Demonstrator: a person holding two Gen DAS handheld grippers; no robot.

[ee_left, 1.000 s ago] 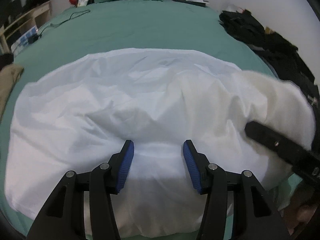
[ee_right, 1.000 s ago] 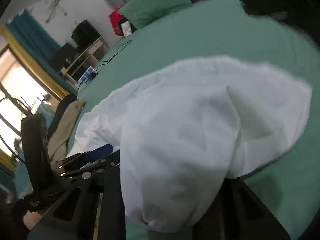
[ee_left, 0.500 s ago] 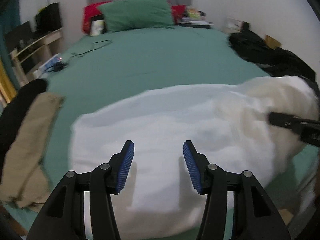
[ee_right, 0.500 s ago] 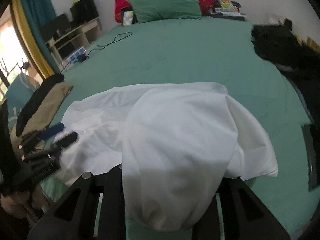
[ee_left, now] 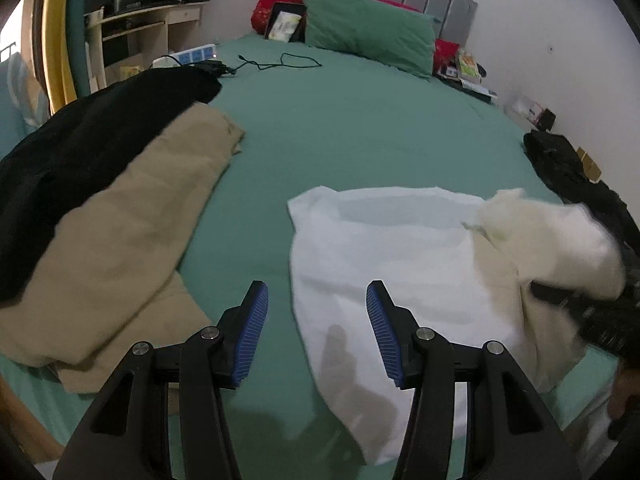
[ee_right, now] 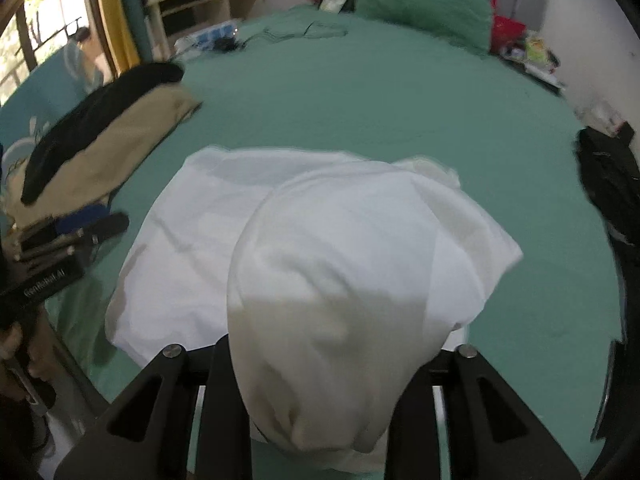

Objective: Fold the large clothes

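White cloth (ee_left: pixel 400 256) lies crumpled on the near right of your green bed (ee_left: pixel 360 128), one large bunch draped over your right gripper (ee_right: pixel 320 380), hiding its fingers, so whether they pinch it cannot be told. Your left gripper (ee_left: pixel 316 332) hangs spread, holding nothing, its blue pads (ee_left: pixel 252 332) apart. Its body reads "GenRobot.AI". One tan garment (ee_left: pixel 120 240) and one black garment (ee_left: pixel 80 152) lie left.
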